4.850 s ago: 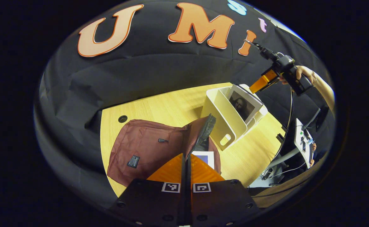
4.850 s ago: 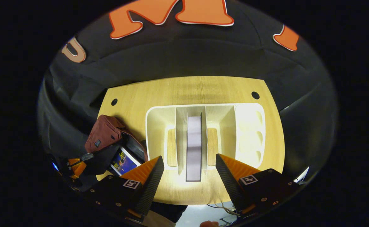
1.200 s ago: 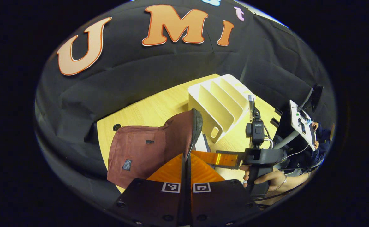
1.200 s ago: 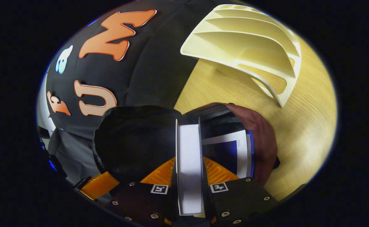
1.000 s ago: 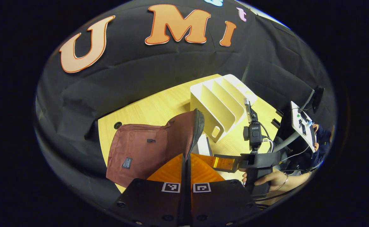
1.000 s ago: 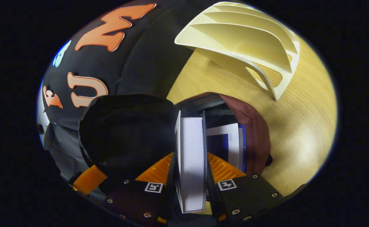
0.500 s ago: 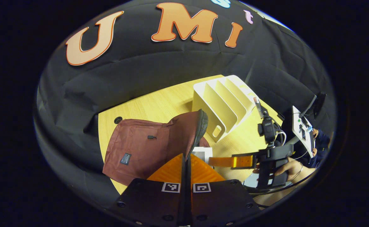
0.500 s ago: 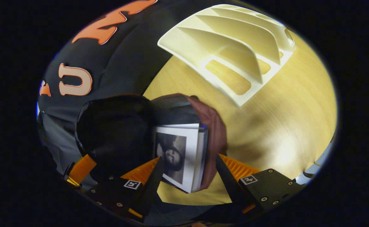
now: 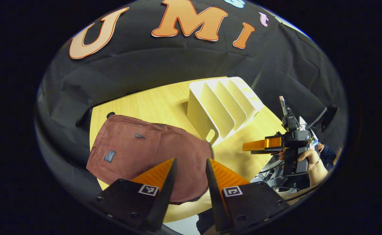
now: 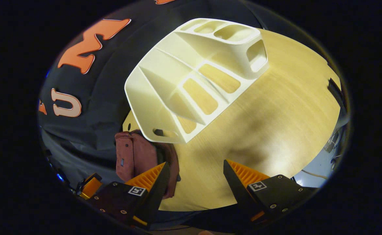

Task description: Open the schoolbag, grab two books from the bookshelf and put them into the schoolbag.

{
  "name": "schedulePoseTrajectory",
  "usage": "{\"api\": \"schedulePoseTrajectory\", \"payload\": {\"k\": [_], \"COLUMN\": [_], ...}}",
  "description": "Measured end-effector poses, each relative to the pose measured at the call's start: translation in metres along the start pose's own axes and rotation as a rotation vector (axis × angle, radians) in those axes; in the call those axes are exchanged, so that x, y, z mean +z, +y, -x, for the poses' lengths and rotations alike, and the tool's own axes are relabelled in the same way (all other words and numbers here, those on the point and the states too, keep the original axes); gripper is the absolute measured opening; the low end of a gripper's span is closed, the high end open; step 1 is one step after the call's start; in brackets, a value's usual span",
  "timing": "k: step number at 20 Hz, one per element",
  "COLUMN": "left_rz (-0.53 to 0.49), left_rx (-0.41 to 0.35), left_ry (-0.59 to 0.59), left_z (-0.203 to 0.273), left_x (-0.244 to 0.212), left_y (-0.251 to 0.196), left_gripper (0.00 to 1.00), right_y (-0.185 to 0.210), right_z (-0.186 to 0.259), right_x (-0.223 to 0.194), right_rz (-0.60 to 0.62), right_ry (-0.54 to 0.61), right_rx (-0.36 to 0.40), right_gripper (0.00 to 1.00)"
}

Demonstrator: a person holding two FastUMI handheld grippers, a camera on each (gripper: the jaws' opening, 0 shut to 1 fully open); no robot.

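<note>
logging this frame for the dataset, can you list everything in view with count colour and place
schoolbag: 1, maroon, lying flat on the table's left part
bookshelf: 1, cream, slots empty, standing on the table beside the schoolbag
table: 1, light wood, under both
left gripper: 1, orange fingers, open, above the schoolbag's near edge
right gripper: 1, orange fingers, open, over bare table
hand: 1, gripping the right gripper's handle, off the table's right edge
</note>
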State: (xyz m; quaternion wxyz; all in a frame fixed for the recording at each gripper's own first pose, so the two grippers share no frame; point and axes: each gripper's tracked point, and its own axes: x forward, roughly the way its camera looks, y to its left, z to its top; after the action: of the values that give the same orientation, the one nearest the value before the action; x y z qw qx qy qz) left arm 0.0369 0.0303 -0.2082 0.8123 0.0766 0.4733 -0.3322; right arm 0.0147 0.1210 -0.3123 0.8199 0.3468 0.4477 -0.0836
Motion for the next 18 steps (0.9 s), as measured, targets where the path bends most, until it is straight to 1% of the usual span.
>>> {"api": "schedulePoseTrajectory", "payload": {"k": [1, 3, 4, 6, 8, 10, 13, 17, 18], "left_rz": [0.021, 0.066, 0.090, 0.136, 0.166, 0.182, 0.178, 0.136, 0.128], "left_rx": [0.011, 0.038, 0.042, 0.055, 0.062, 0.068, 0.113, 0.183, 0.197], "left_ry": [-0.008, -0.047, -0.070, -0.151, -0.252, -0.329, -0.441, -0.605, -0.634], "left_z": [-0.004, -0.017, -0.016, -0.021, -0.020, -0.015, -0.001, 0.025, 0.028], "left_x": [0.004, 0.016, 0.023, 0.047, 0.074, 0.098, 0.128, 0.169, 0.171], "left_y": [-0.012, -0.034, -0.046, -0.074, -0.101, -0.125, -0.146, -0.160, -0.161], "left_gripper": [0.63, 0.96, 0.97, 0.96, 0.96, 0.96, 0.96, 0.95, 0.95], "right_y": [-0.011, -0.025, -0.029, -0.037, -0.036, -0.025, -0.005, 0.020, 0.027], "right_z": [0.004, 0.017, 0.026, 0.047, 0.072, 0.102, 0.149, 0.205, 0.217], "right_x": [0.010, 0.033, 0.045, 0.078, 0.116, 0.151, 0.192, 0.226, 0.234], "right_rz": [0.019, 0.076, 0.113, 0.205, 0.305, 0.390, 0.484, 0.601, 0.624], "right_ry": [0.008, 0.016, 0.012, -0.029, -0.107, -0.201, -0.344, -0.528, -0.580], "right_rx": [-0.013, -0.017, -0.015, -0.013, 0.001, 0.031, 0.075, 0.103, 0.113], "right_gripper": [0.98, 0.98, 0.98, 0.98, 0.98, 0.98, 0.98, 0.97, 0.97]}}
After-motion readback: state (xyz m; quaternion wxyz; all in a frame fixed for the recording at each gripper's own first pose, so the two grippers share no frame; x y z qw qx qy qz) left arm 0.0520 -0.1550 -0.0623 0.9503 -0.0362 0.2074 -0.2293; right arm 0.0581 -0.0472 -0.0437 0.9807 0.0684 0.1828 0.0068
